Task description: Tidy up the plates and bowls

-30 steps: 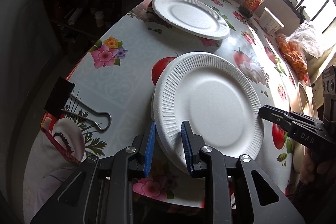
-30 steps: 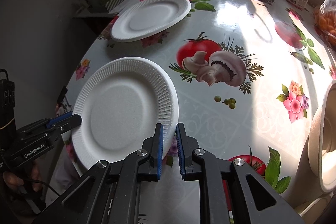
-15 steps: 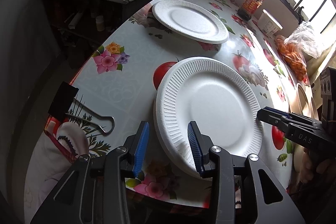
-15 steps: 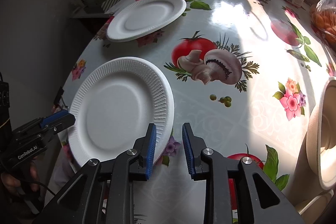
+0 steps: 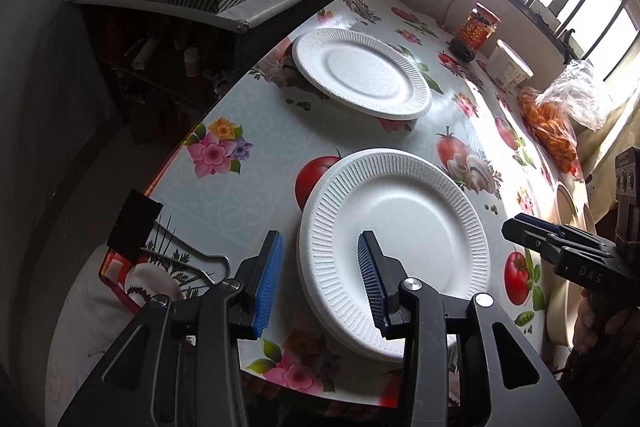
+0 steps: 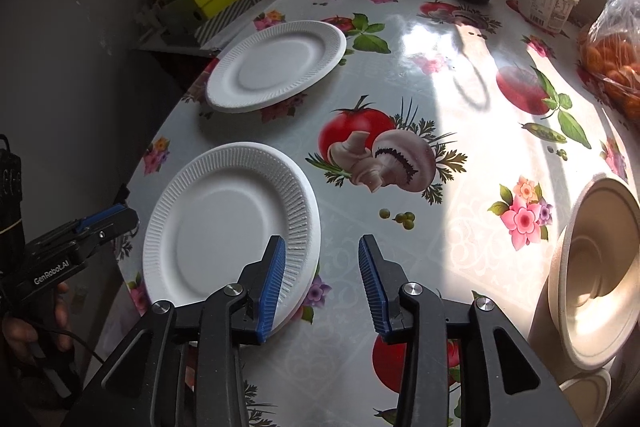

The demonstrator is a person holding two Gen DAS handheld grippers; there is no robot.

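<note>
near plate point(image 5: 394, 251) flat on counter point(image 5: 248, 195), lower left of our right hand-held gripper point(image 6: 322, 281), under our left hand-held gripper point(image 5: 318, 281) | both just opened, holding nothing | far plate point(image 6: 276, 65) beyond, left nearer | bowls point(image 6: 596, 279) at right's side

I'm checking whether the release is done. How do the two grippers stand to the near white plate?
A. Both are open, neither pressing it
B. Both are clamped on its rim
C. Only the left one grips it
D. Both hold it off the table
A: the left gripper and the right gripper both show open gaps, and the near white plate lies flat on the table, unpinched.
</note>
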